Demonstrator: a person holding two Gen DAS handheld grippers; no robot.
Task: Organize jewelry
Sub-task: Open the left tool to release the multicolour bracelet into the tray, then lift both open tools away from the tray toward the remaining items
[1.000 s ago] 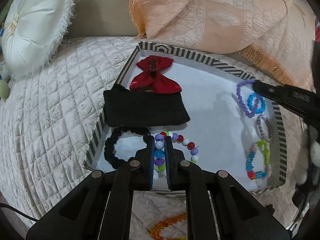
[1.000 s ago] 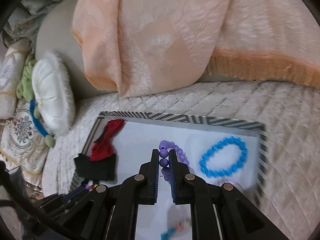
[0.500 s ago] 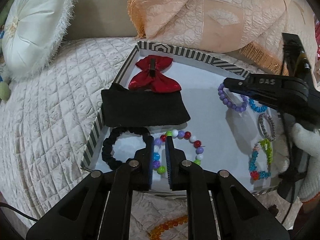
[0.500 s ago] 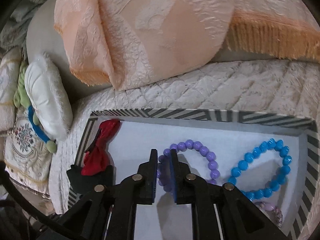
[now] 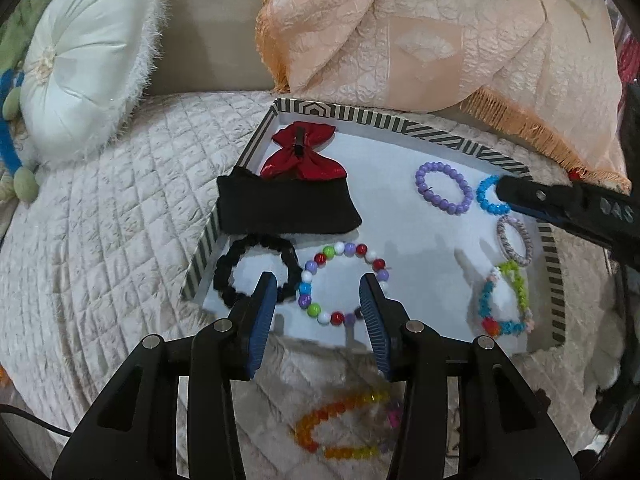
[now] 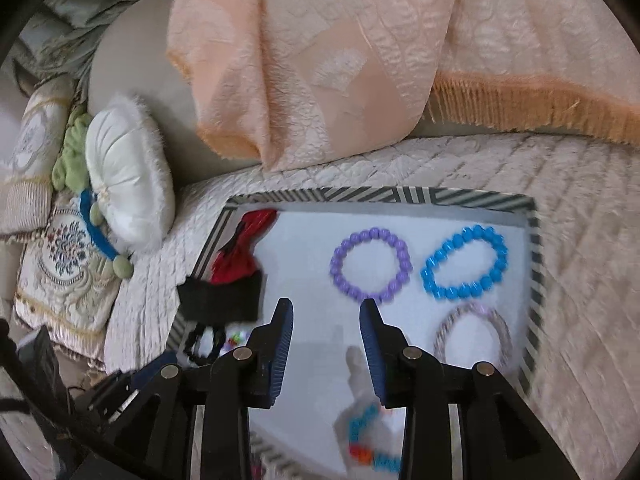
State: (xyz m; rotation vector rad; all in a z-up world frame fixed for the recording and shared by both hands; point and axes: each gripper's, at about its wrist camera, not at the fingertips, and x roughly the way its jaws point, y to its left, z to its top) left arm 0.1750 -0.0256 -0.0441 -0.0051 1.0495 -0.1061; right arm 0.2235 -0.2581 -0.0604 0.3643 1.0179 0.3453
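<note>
- Two grippers, both with jaws opening and gripping nothing: the left gripper (image 5: 318, 304) stands wide over the multicoloured bead bracelet (image 5: 342, 283), pads clear of it.
- The right gripper (image 6: 326, 330) spreads over bare tray floor, just short of the purple bracelet (image 6: 370, 265).
- Beside that lies the blue bracelet (image 6: 465, 262).
- All rest inside the striped tray (image 5: 360, 114), on a quilted cover (image 5: 104, 248).

Beaded bracelets (image 5: 442, 189) lie flat in the striped tray (image 5: 404, 125), perhaps untouched.
</note>
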